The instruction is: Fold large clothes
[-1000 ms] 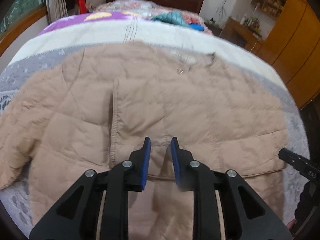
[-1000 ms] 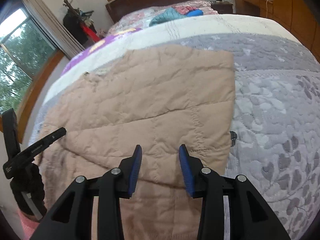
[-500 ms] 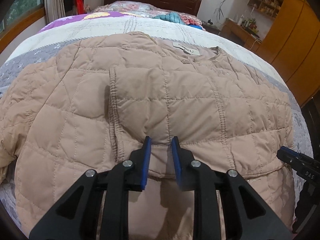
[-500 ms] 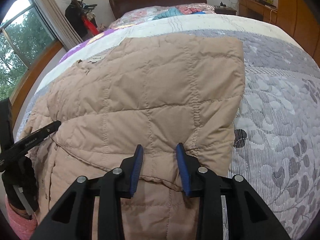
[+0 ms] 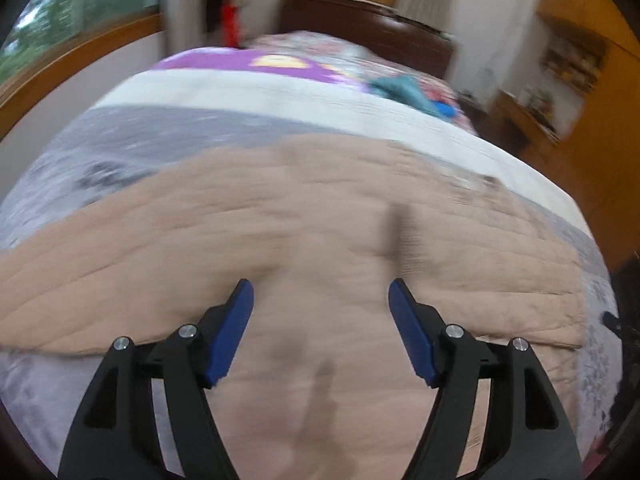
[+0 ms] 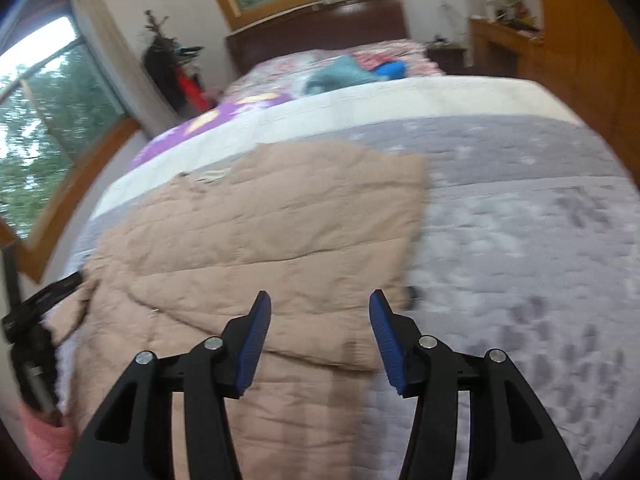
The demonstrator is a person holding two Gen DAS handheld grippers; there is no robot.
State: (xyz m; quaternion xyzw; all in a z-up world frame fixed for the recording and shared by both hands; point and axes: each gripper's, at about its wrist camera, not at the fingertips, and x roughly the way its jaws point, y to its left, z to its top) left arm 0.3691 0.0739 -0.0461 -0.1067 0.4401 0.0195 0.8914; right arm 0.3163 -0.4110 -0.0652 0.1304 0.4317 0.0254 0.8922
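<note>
A beige quilted jacket (image 5: 320, 240) lies spread flat on the bed, its lower part folded up over the body; the right wrist view shows the jacket (image 6: 280, 232) with its collar label at the far end. My left gripper (image 5: 321, 294) hovers above the jacket's near half; its jaws are opening and nothing is between the blue pads. My right gripper (image 6: 317, 306) hangs over the jacket's near right corner, jaws opening too, holding nothing. The left wrist view is blurred by motion.
The bed carries a grey patterned quilt (image 6: 520, 240), a cream band and a purple cover (image 5: 240, 62) behind it. Teal and blue clothes (image 6: 352, 72) lie near the dark headboard. Wooden cabinets (image 5: 592, 128) stand on the right. The other gripper's black body (image 6: 32, 320) shows at the left edge.
Both grippers let go of the jacket's fold and opened wide. The jacket dropped flat onto the bed. The left gripper swung sideways and up; the right pulled back and rose.
</note>
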